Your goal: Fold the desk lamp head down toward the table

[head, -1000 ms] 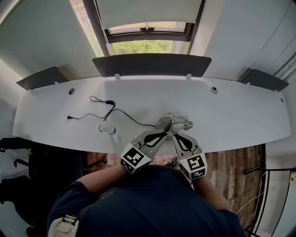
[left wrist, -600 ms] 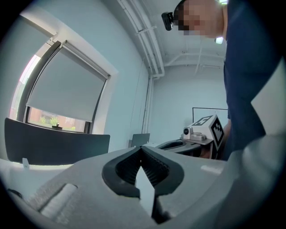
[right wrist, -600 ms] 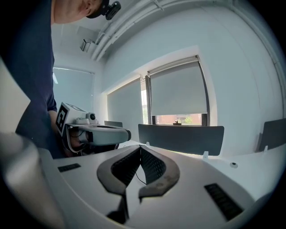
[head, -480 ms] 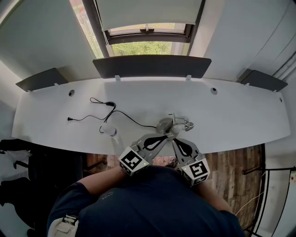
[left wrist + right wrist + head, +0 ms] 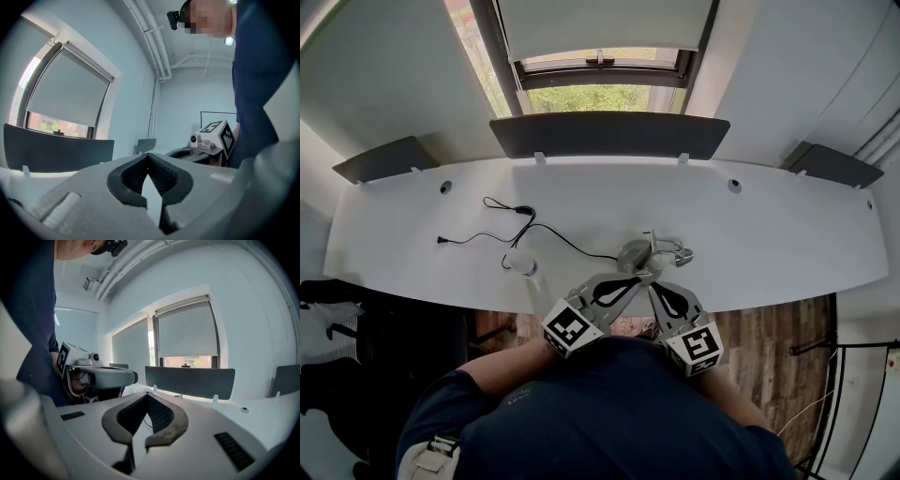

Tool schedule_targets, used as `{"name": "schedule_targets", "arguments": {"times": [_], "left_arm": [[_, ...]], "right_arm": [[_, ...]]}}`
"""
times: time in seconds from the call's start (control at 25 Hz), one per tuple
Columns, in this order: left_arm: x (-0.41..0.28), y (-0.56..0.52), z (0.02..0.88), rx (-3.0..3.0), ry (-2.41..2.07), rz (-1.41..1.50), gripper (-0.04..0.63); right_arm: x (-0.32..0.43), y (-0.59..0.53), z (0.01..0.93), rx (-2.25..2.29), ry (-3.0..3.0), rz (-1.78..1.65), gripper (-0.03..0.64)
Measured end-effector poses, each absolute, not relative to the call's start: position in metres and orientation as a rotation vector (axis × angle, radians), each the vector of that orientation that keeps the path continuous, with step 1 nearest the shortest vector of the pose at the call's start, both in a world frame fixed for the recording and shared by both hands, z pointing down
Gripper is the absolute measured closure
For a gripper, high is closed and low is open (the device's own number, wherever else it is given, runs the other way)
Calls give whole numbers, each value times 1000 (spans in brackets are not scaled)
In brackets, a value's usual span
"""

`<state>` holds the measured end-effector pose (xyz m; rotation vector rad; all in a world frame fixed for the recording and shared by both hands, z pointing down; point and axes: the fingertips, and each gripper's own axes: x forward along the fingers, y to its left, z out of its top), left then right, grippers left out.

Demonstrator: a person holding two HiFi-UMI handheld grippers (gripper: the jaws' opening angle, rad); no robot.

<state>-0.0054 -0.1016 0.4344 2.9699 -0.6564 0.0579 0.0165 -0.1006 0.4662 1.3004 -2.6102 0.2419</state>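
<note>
The desk lamp [image 5: 652, 251] is a small silver metal piece that lies low on the white desk [image 5: 787, 234] near its front edge. Its black cable [image 5: 546, 232] trails off to the left. My left gripper [image 5: 643, 274] and right gripper [image 5: 654, 284] meet just in front of the lamp, tips close together, and both are shut with nothing between the jaws. Whether either tip touches the lamp cannot be told. In the left gripper view the jaws [image 5: 151, 180] are closed on empty air, and the same holds for the right gripper [image 5: 140, 425]. Neither gripper view shows the lamp.
A small white cylinder [image 5: 521, 264] stands near the front edge, left of the lamp, and the cable's plug [image 5: 441, 239] lies further left. Dark divider panels [image 5: 609, 133] line the desk's far edge below a window. The person's body fills the near side.
Both grippers have eased slightly back toward the person, so more of the lamp shows. The lamp and cable lie as before.
</note>
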Motion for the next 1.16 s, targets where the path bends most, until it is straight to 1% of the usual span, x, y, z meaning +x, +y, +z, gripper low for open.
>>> {"name": "schedule_targets", "arguments": {"times": [1.16], "left_arm": [[7,-95,436,2977,-630,64,589]], "right_arm": [[29,-96,470,1324,-2585,230,607]]}}
